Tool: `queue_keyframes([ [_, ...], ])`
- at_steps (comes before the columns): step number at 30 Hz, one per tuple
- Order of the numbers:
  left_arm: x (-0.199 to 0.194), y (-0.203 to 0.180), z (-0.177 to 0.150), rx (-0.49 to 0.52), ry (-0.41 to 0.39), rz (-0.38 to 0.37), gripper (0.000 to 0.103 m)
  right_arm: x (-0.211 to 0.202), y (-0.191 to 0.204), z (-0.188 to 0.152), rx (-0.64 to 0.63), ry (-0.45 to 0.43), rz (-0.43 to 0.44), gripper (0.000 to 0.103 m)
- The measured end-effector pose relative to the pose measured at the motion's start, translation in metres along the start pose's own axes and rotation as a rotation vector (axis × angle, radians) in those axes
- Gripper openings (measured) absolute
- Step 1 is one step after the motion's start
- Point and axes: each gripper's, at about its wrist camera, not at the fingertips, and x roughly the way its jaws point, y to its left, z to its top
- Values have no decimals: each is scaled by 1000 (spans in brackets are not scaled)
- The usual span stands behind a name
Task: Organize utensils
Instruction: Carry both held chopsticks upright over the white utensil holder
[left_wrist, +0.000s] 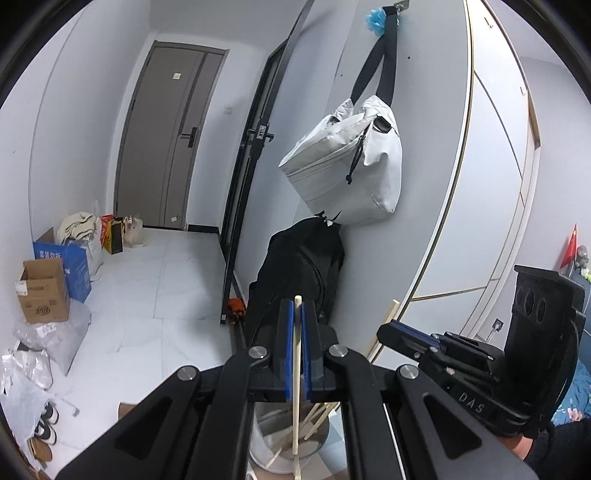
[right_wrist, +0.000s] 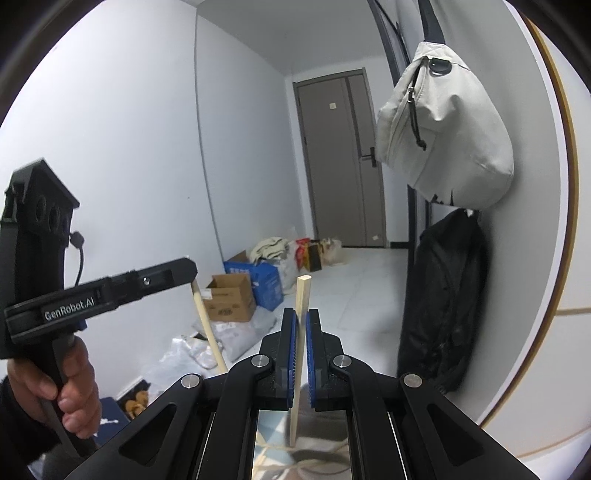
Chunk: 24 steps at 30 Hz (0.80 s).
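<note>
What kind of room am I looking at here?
Probably the entry hall of a flat: a grey front door with a lock handle, a pale shoulder bag hung on the wall, and cardboard boxes and shoes along the tiled floor.

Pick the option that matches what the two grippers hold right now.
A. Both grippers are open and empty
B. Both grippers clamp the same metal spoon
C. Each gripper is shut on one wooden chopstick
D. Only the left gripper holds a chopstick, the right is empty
C: the left gripper pinches a wooden chopstick between its blue pads, and the right gripper pinches another chopstick the same way.
</note>
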Motion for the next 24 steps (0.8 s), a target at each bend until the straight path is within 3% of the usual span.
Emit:
queue_keyframes([
  [10,38,5,-24,-2,44,21,0,31,-37,-14,25,35,-23,4],
  [24,68,8,-41,20,99,36,0,59,-52,-43,46,88,0,3],
])
